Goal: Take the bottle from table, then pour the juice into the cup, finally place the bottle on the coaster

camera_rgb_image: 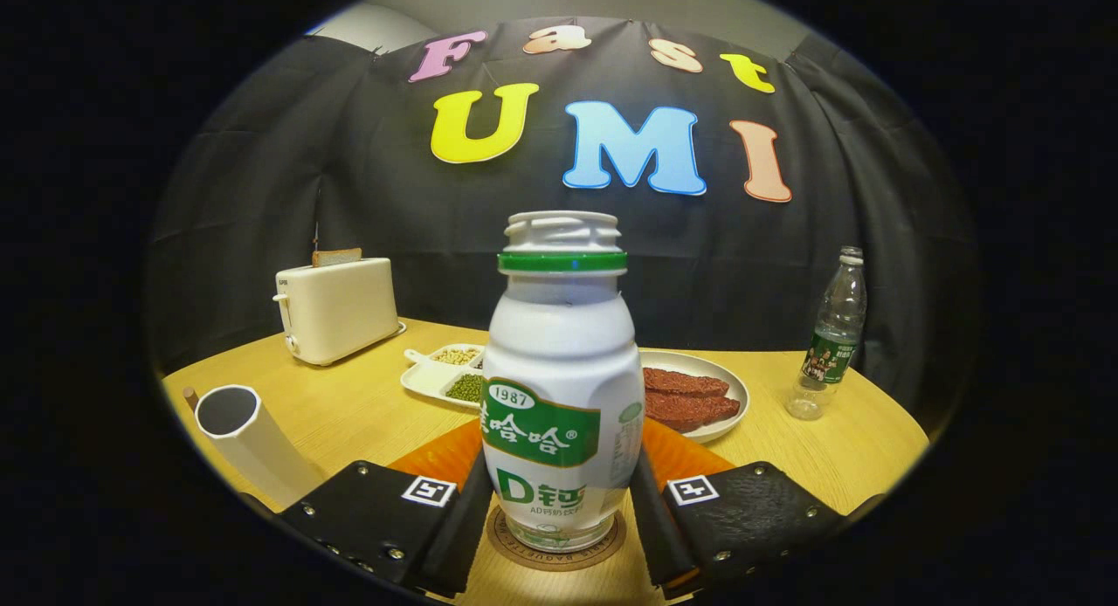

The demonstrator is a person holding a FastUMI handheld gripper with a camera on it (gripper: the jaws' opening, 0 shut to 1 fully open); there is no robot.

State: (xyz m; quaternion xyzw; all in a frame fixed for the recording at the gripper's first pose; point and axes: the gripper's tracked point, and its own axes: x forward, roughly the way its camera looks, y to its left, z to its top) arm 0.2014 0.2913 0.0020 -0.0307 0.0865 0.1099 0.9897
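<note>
Across the wooden desk [349, 414] I see the bottle [562, 388] upright on the coaster [559, 549], squarely between my fingers [454, 519], which seem to press its sides.

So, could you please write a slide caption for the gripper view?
Claw flanking the white bottle standing on the round coaster, cup alongside.
</note>
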